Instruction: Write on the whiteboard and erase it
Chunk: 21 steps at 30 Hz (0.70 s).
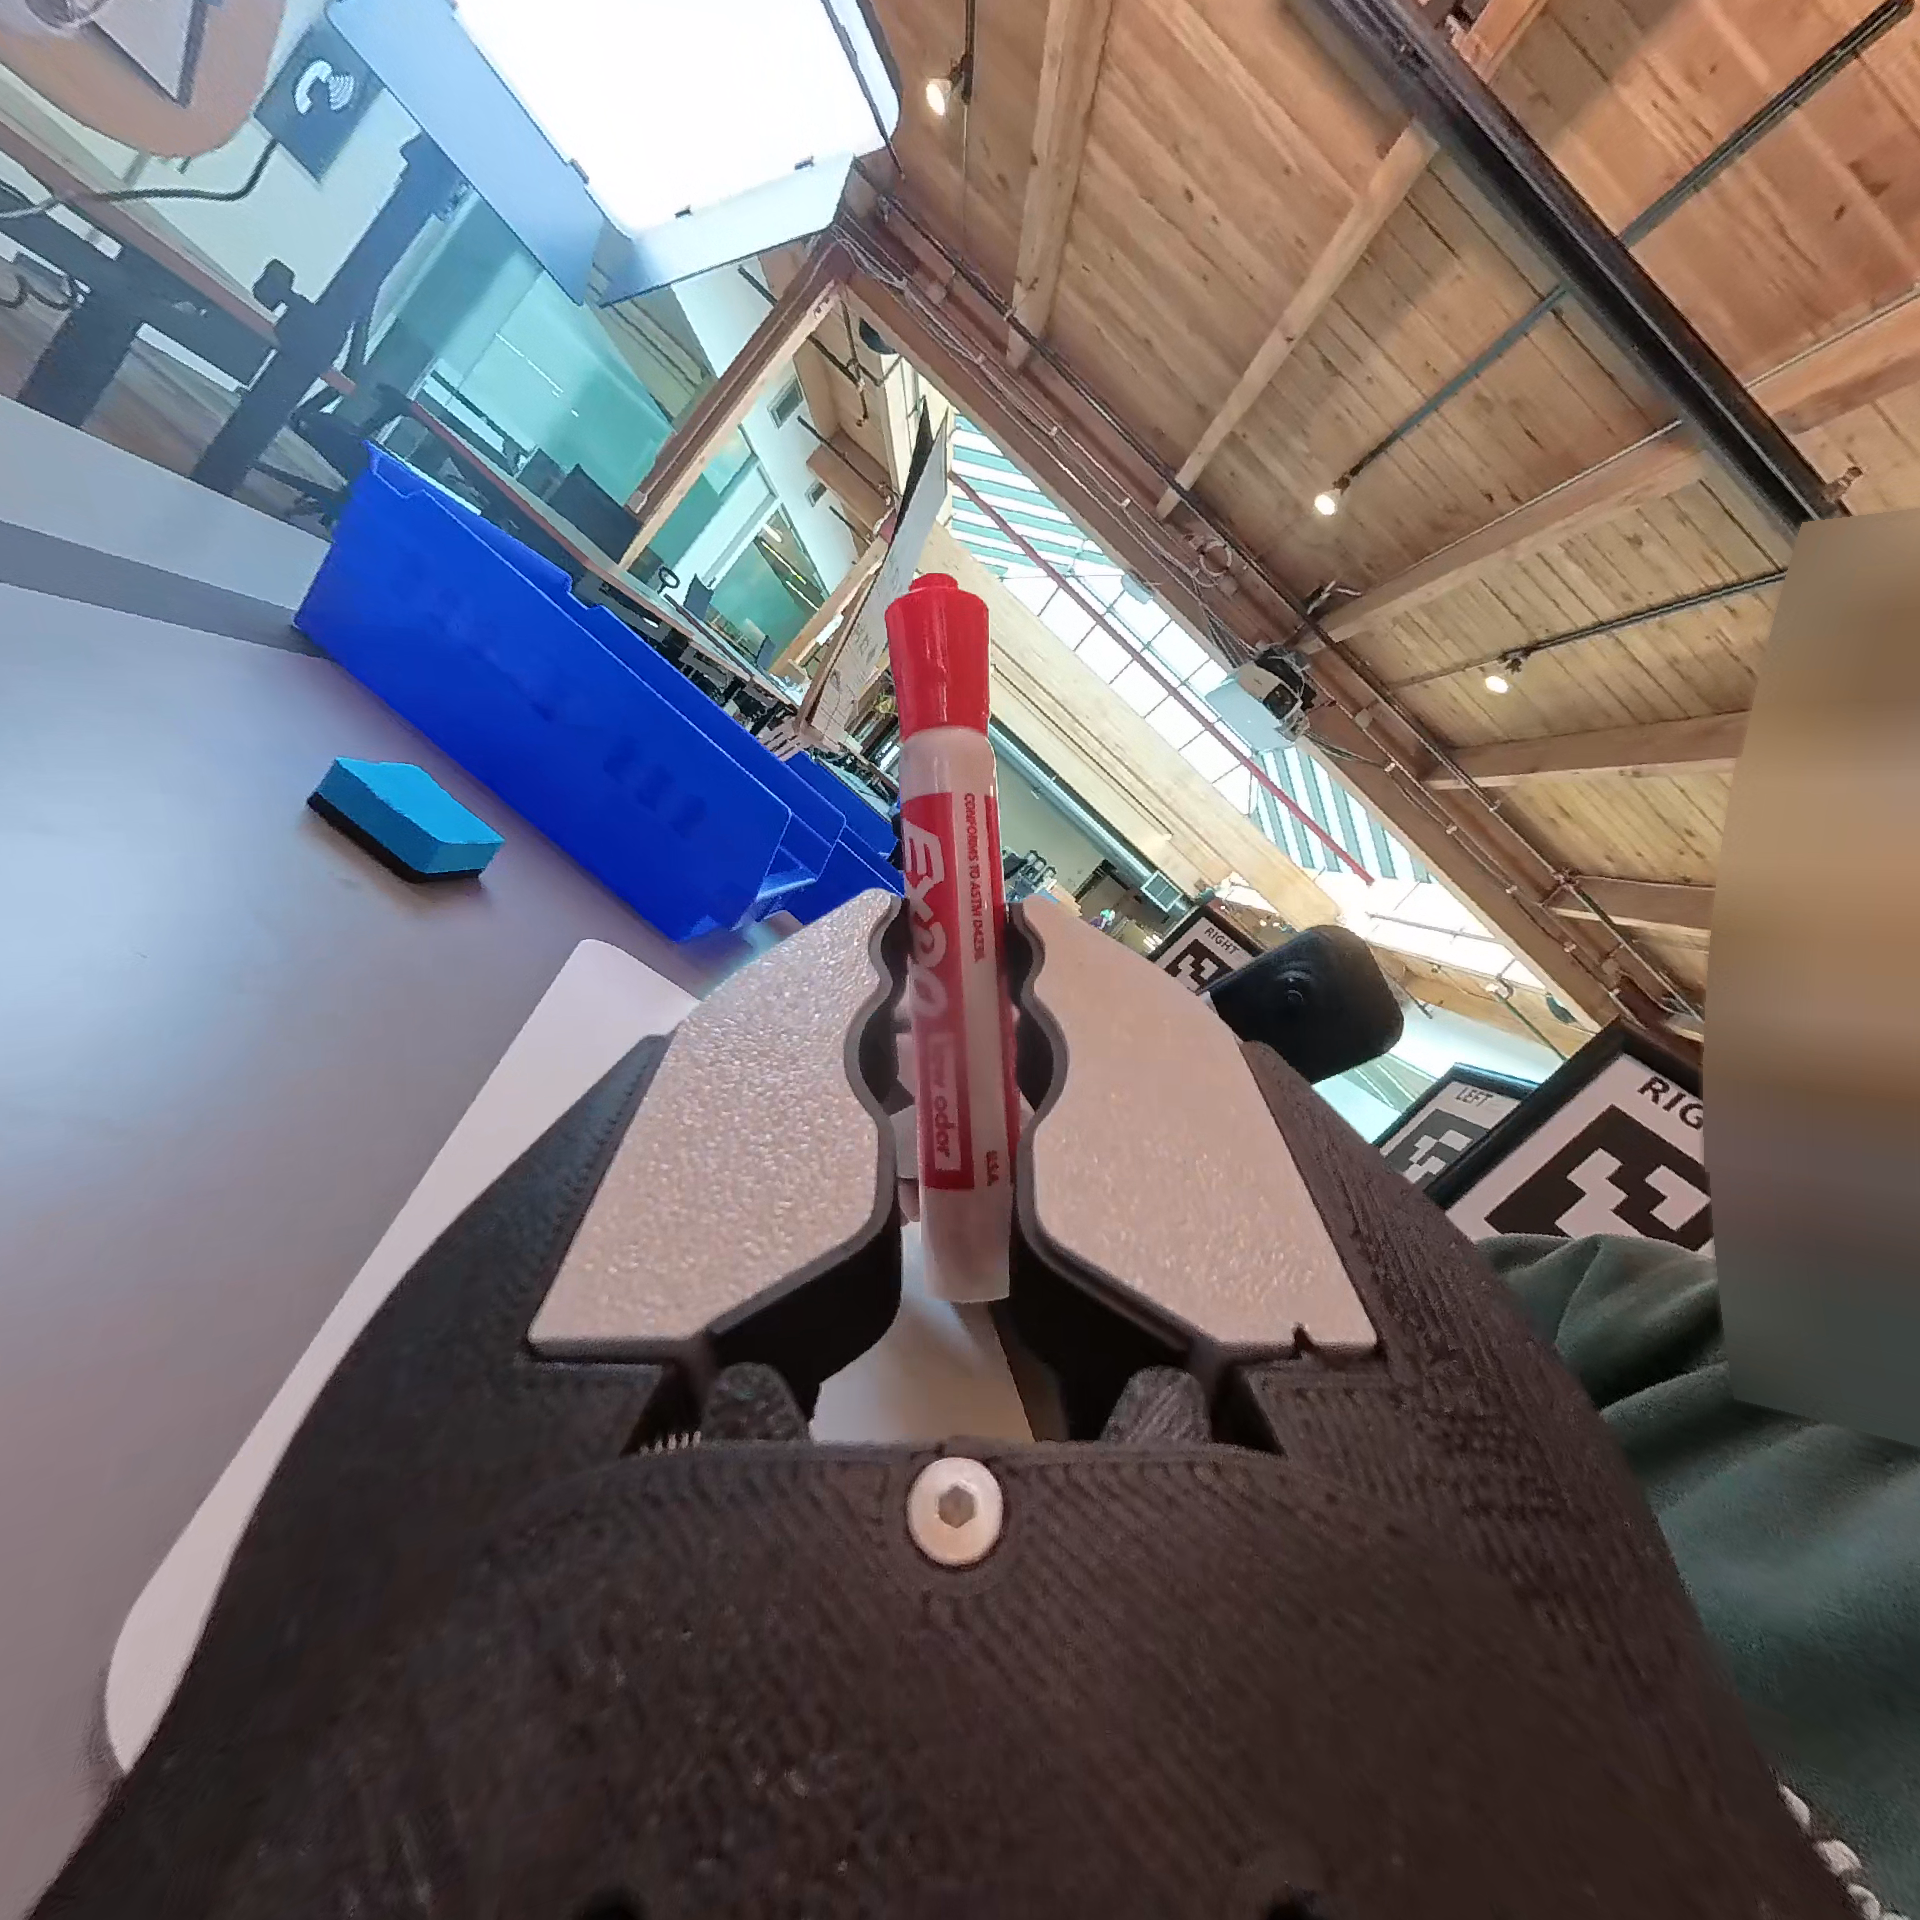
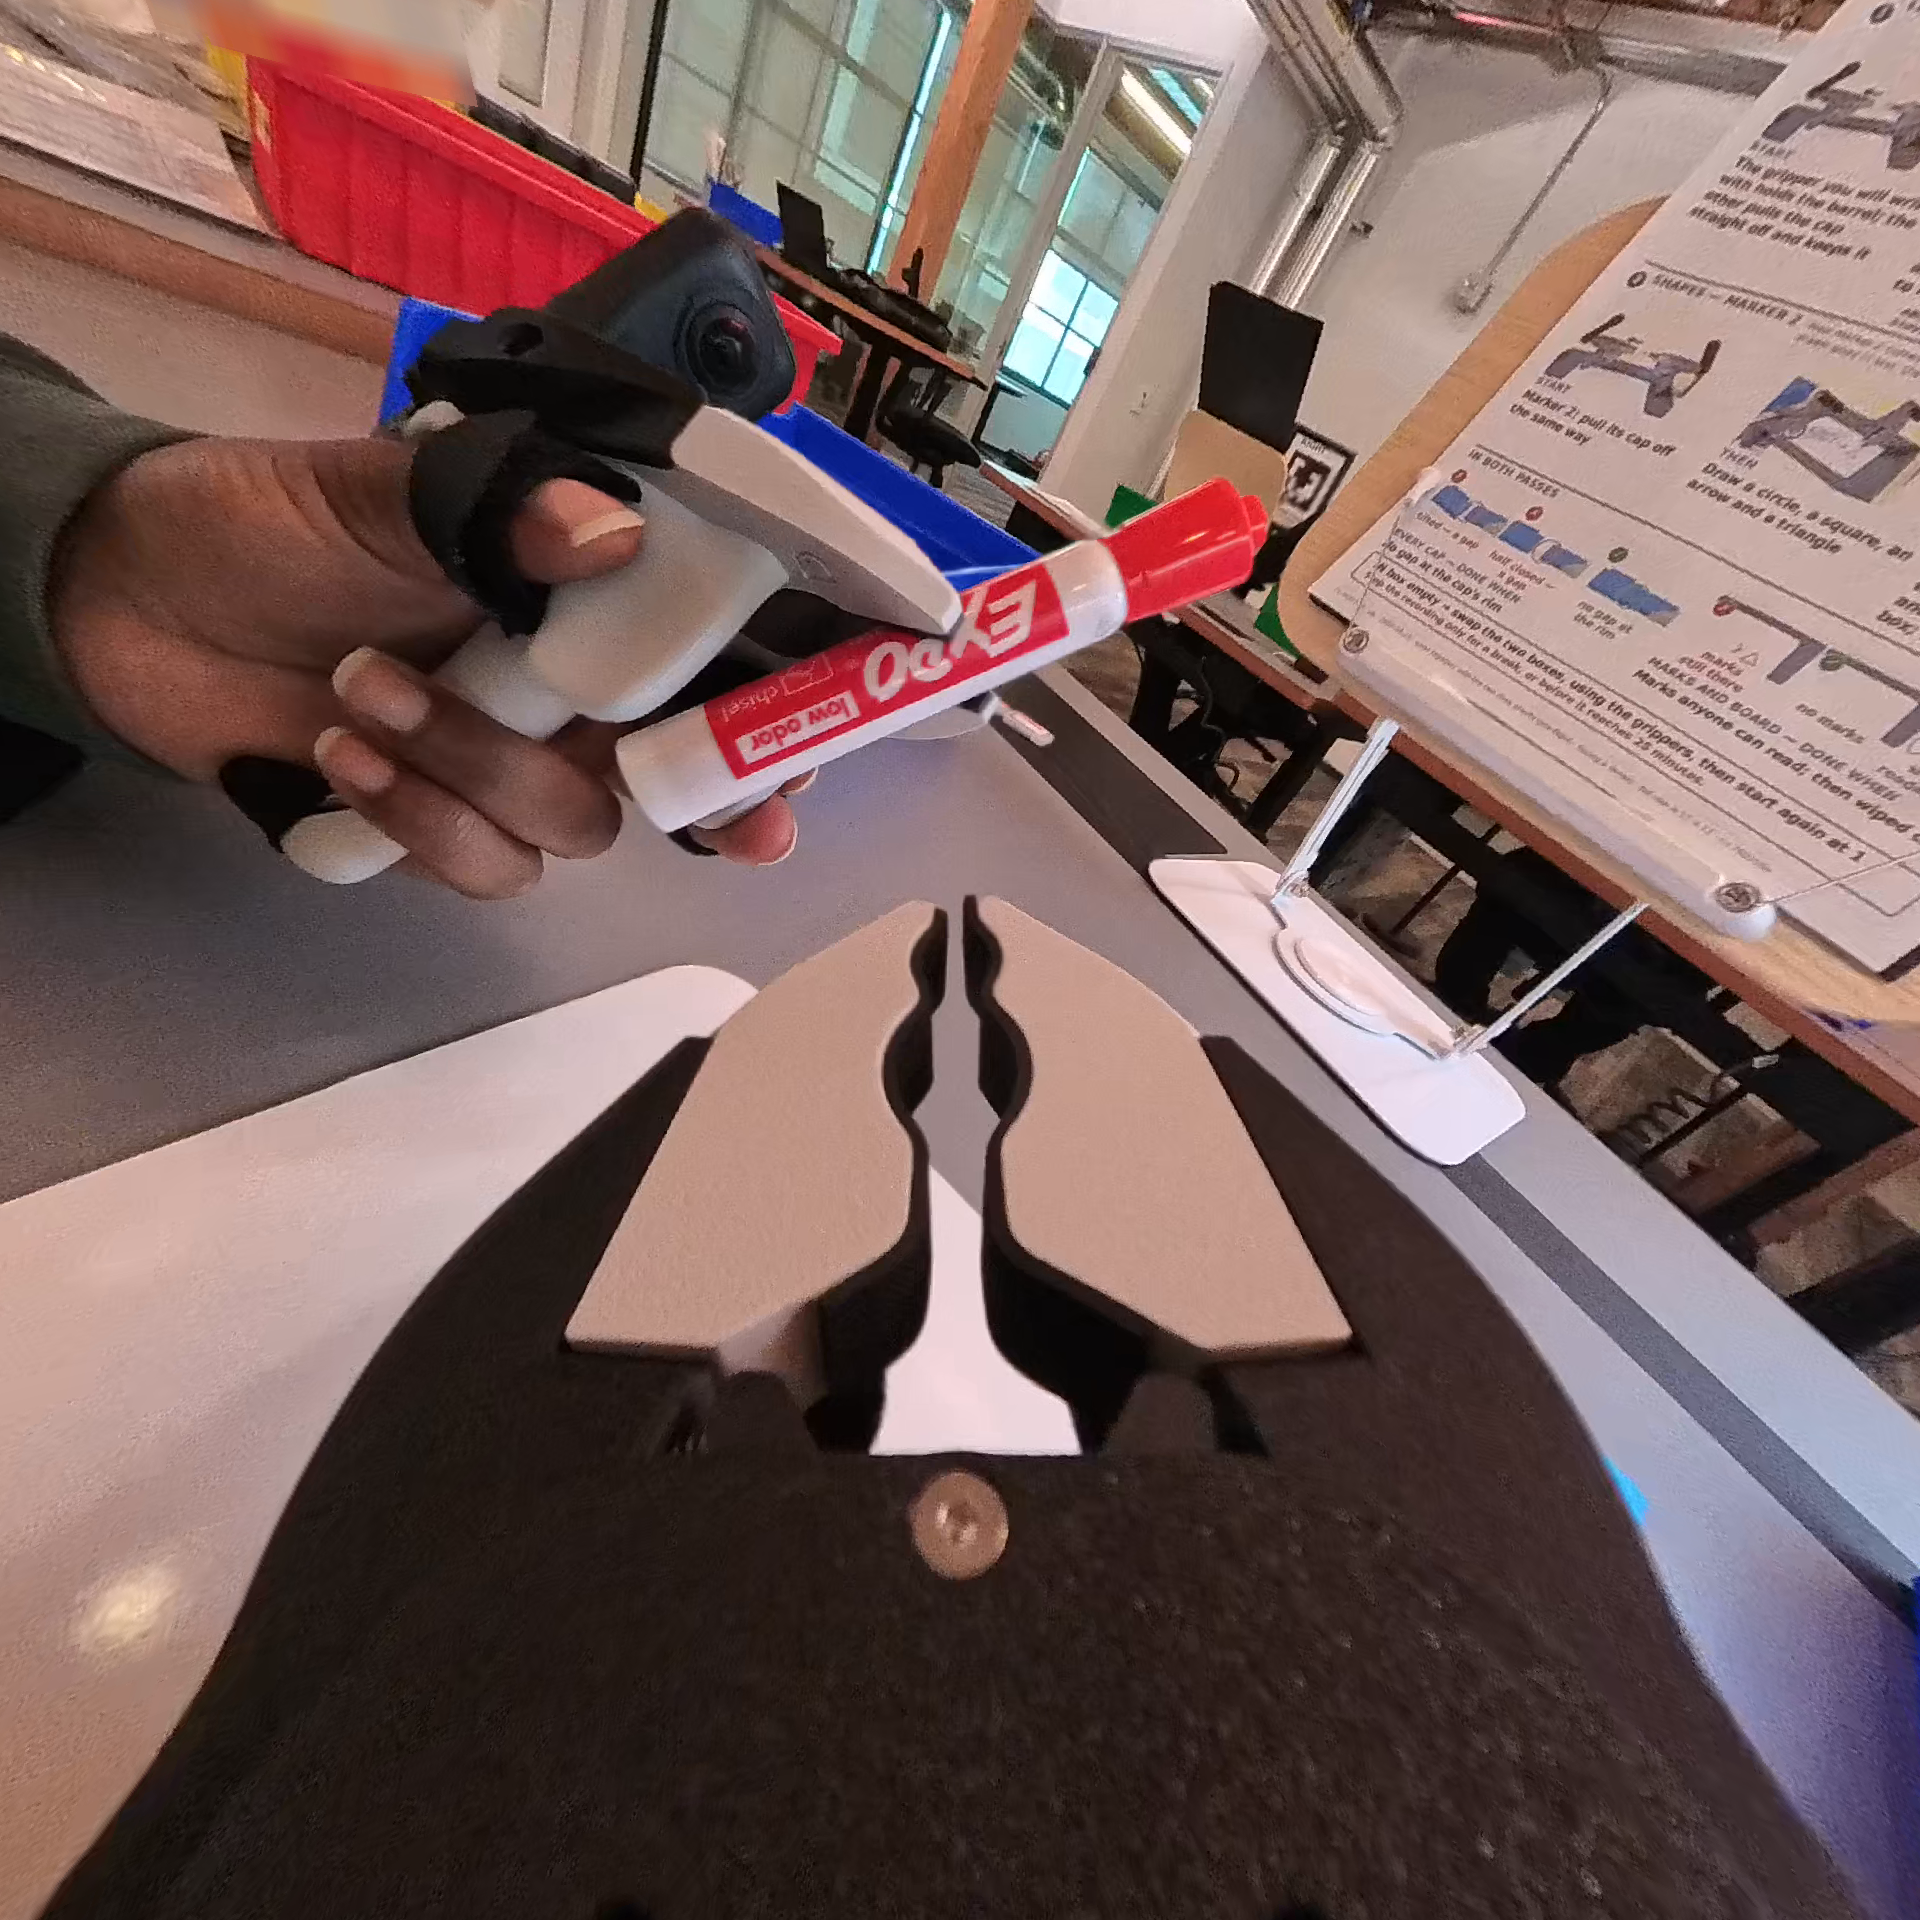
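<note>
My left gripper (image 1: 958,909) is shut on a capped red-and-white marker (image 1: 948,790), gripping its barrel with the red cap pointing away from me. In the right wrist view a hand holds that gripper (image 2: 966,665) above the table, and the marker (image 2: 831,696) slants up to the right. My right gripper (image 2: 956,920) is shut and empty, just below and in front of the marker. The white whiteboard (image 2: 260,1195) lies flat on the grey table under both grippers; it also shows in the left wrist view (image 1: 416,1247). A blue eraser (image 1: 405,821) lies on the table beyond it.
A blue bin (image 1: 540,707) stands behind the eraser. A red bin (image 2: 416,197) sits farther back. A printed instruction sheet (image 2: 1662,520) leans on a wire stand with a white base (image 2: 1351,1008) near the table's right edge. A green sleeve (image 1: 1662,1455) is at the right. The tips of one gripper are about 5 cm away from the tips of the other. The blue eraser (image 1: 405,821) is about equally far from each gripper, around 25 cm.
</note>
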{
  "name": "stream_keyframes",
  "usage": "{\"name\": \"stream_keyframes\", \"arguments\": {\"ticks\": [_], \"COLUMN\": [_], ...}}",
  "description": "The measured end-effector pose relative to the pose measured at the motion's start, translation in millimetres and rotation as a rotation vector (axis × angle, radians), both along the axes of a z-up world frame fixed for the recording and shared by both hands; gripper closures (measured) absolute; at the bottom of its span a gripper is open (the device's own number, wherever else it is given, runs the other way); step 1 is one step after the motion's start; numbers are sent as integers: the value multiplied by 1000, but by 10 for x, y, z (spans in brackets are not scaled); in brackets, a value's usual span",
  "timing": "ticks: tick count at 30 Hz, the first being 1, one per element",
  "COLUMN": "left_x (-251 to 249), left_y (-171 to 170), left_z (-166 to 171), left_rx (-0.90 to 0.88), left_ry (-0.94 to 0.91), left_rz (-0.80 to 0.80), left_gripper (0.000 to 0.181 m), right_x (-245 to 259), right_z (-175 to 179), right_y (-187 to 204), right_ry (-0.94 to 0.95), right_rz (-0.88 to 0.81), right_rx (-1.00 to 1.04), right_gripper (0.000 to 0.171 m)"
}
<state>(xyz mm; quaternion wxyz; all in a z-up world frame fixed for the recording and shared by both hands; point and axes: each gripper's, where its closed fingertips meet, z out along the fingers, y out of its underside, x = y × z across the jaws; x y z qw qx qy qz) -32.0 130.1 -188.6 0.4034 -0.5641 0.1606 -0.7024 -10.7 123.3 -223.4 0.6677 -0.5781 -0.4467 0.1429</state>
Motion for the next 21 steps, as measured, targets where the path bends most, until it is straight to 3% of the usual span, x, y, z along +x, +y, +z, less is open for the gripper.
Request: {"name": "stream_keyframes", "arguments": {"ticks": [3,7,9,21], "left_x": [-13,-17,-20,34], "left_y": [8,24,31,-53], "left_z": [6,-3,-3,98], "left_rx": [1,-15,-32,-75], "left_ry": [-4,-13,-22,-95], "left_rz": [7,11,14,48], "left_gripper": [164,163,163,164], "right_x": [-20,-56,-47,-327], "right_z": [29,50,75,184], "right_y": [-51,-91,-88,-264], "right_ry": [6,20,31,94], "right_rz": [9,30,22,85], "right_rx": [34,32,31,-22], "right_gripper": [169,130,123,118]}}
